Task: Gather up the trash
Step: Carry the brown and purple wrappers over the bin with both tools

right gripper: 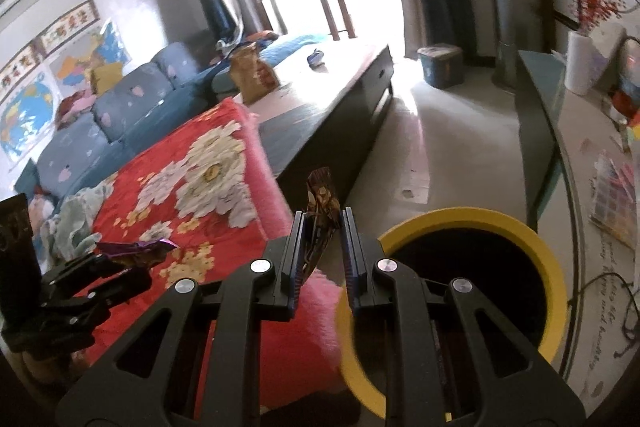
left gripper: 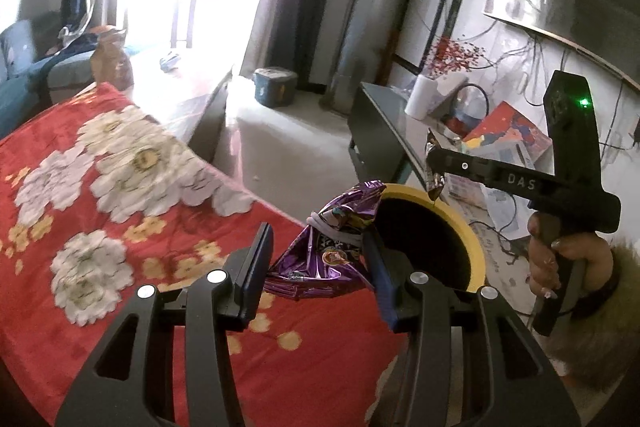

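1. Step in hand, as I judge it: both grippers are carrying wrappers toward the bin (right gripper: 472,227), the yellow-rimmed one with a dark inside at lower right of the right wrist view.
2. The left gripper (left gripper: 316,267) is holding a crumpled purple wrapper (left gripper: 332,247) at lower centre of the left wrist view; jaws set fairly wide around it, wrapper spanning between the pads, beside the bin rim.
3. The right gripper (right gripper: 320,251) is pinching a thin brown wrapper (right gripper: 322,203); jaws narrow, wrapper sticking up above the tips, left of the bin opening.
4. Next move likely calls for shifting each gripper over the opening, then releasing; the light foil may be clinging to the pads.
5. Count: two wrappers, one bin, two grippers.
6. The red floral blanket (left gripper: 120,187) is filling the left of both views; no more trash clearly visible on it.
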